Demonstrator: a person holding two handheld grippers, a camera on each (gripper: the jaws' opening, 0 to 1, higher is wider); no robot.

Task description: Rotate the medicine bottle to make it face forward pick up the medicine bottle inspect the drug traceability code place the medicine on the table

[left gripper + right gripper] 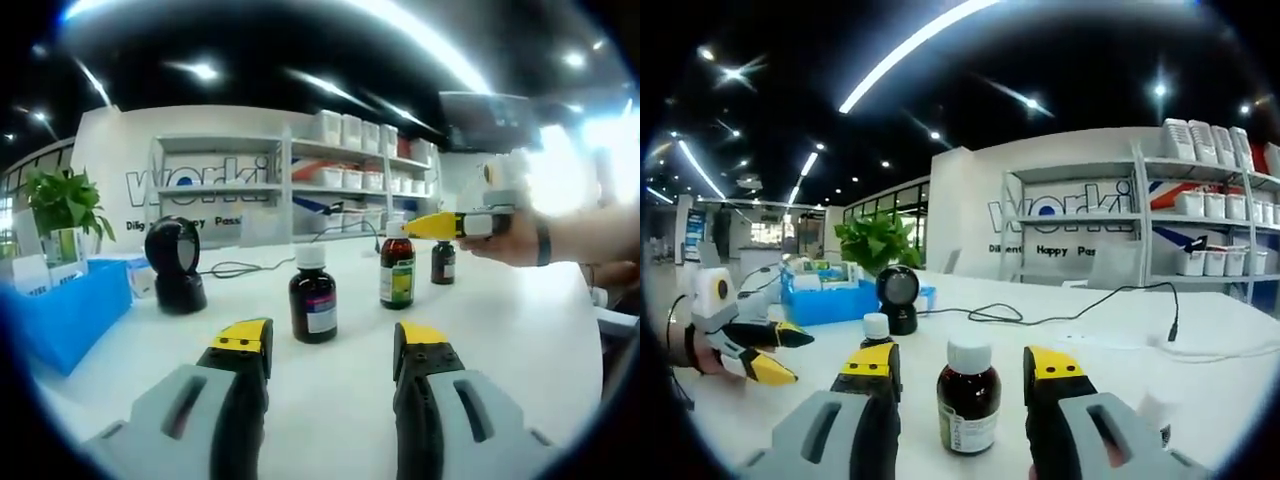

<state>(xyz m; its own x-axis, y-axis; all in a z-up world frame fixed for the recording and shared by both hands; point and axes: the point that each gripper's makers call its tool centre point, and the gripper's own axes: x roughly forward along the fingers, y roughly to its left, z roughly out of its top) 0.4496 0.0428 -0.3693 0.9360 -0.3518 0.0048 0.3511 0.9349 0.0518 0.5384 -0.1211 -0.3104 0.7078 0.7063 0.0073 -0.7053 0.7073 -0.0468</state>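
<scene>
So there's three brown medicine bottles with white caps on the white table [520,330], going by the left gripper view: a dark one with a pale label [313,297] nearest, one with a green-yellow label [397,267] further right, and a smaller third bottle [443,261] behind that. Going left to right across the table: one blue bin [65,315] at the left edge with a potted plant [65,205] behind it, one black dome-shaped scanner [175,265] trailing a black cable [245,268], then the bottles. The left gripper [330,345] hangs low over the table, jaws apart with nothing between them, the nearest bottle a little ahead of the gap. The right gripper [962,368] is also spread apart, with the green-labelled bottle standing between its tips but not touching as far as I can tell; another bottle [875,328] peeks out behind its left jaw. Lots of bare tabletop in front of and right of the bottles. White shelving with rows of white containers [350,150] lines the back wall, strip lights on a dark ceiling.
</scene>
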